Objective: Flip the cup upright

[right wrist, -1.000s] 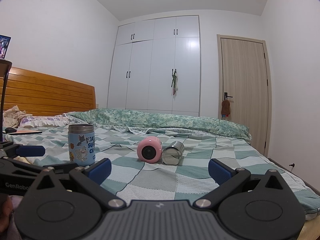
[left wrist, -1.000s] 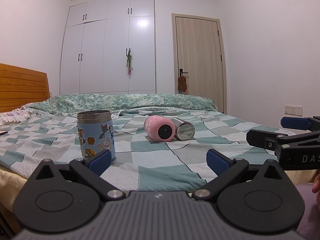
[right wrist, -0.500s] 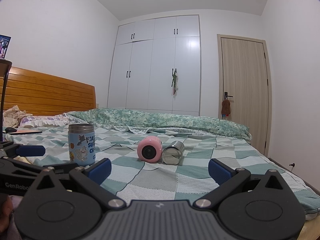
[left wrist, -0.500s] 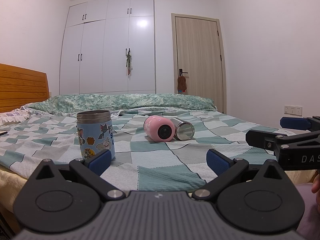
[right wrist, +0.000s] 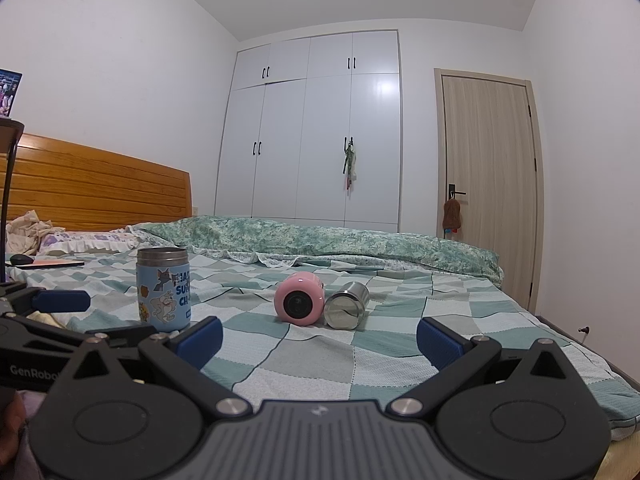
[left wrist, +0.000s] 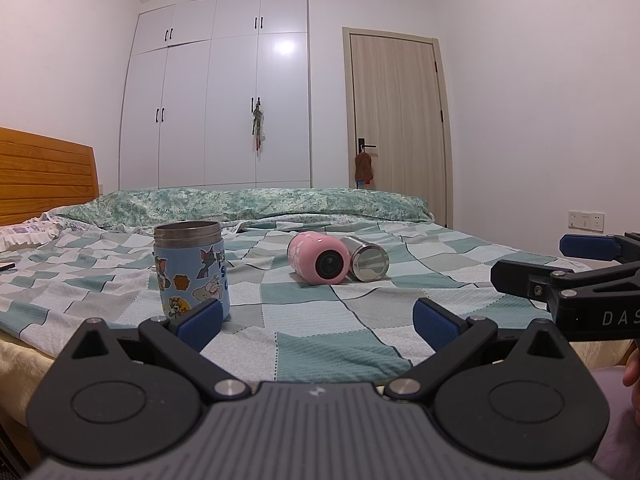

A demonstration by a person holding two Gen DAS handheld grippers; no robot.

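A pink cup lies on its side on the checked bedspread, its base facing me. A steel cup lies on its side against the pink cup's right. A blue cartoon cup stands upright to the left. My left gripper is open and empty, low at the bed's near edge, just in front of the blue cup. My right gripper is open and empty, short of the lying cups. Each gripper shows at the edge of the other's view.
The bed has a wooden headboard at the left and a rolled green quilt along the back. A phone and a dark object lie near the pillow. A wardrobe and a door stand behind.
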